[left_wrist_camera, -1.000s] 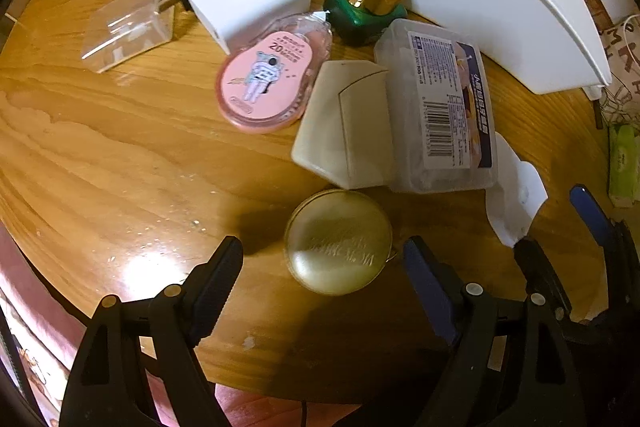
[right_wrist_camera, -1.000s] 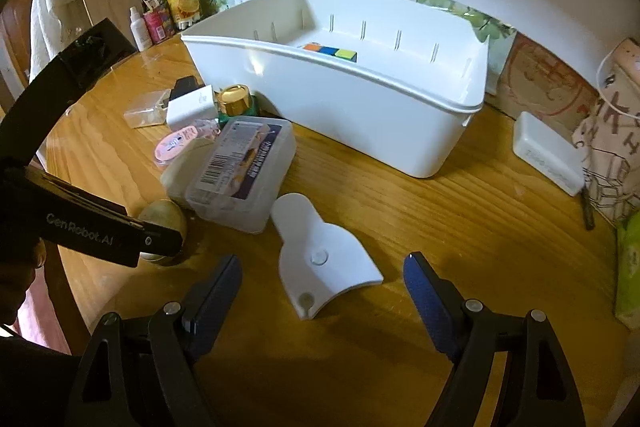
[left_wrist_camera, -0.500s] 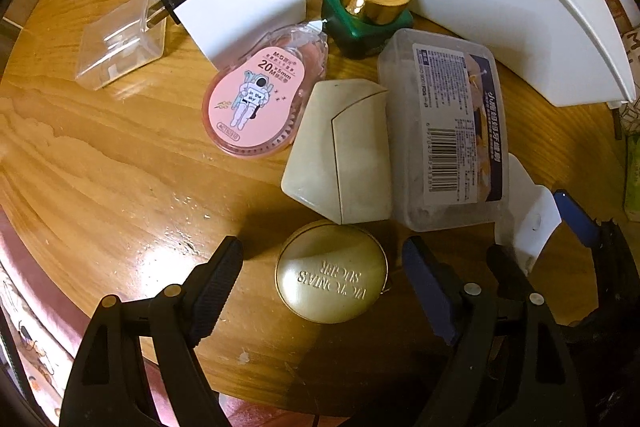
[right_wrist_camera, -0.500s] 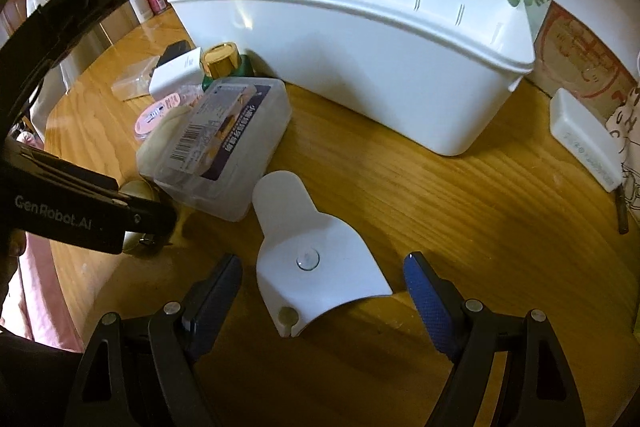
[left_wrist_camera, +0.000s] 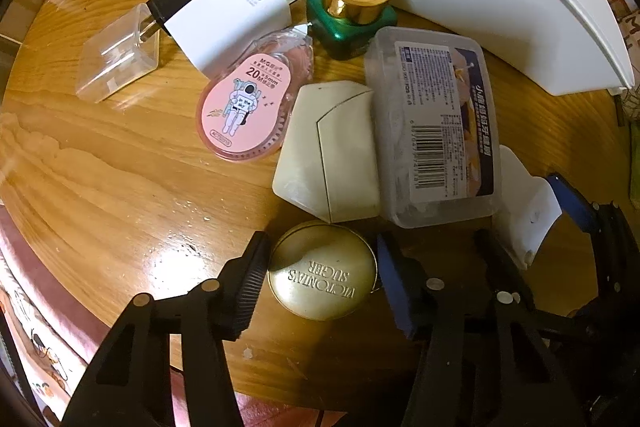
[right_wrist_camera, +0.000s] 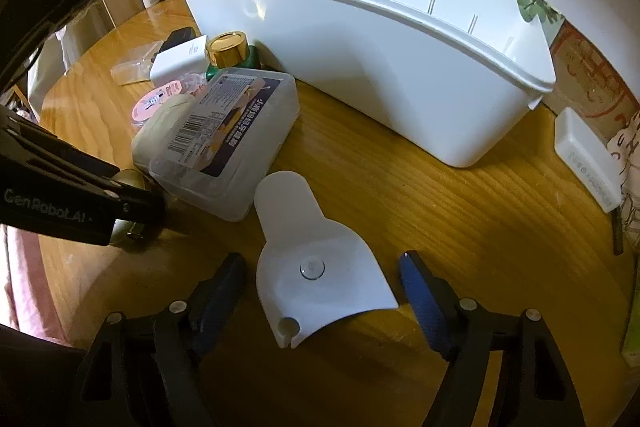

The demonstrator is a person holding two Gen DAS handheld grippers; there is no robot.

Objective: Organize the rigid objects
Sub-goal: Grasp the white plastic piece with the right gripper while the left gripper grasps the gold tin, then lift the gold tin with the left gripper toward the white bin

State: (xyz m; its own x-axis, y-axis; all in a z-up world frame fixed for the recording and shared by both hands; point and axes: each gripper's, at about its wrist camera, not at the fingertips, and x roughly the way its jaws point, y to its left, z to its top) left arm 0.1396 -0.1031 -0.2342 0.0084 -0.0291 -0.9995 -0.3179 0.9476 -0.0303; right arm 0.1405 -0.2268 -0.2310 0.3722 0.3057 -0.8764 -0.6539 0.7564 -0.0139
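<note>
A: Where is the gold tin [left_wrist_camera: 322,275] sitting?
B: On the tabletop [left_wrist_camera: 120,163], right between the fingers of the left tongs [left_wrist_camera: 318,281]. The jaws are closing on it, both pads already pressing against its rim.
A: And the right tongs [right_wrist_camera: 322,285]?
B: Their jaws are closing too, but standing wide, one on each side of the white scoop [right_wrist_camera: 316,267], not touching it.
A: What is lying near the tin?
B: A cream case [left_wrist_camera: 332,151] just beyond it, beside a clear box [left_wrist_camera: 434,131]. The white bin [right_wrist_camera: 380,67] is standing behind them.
</note>
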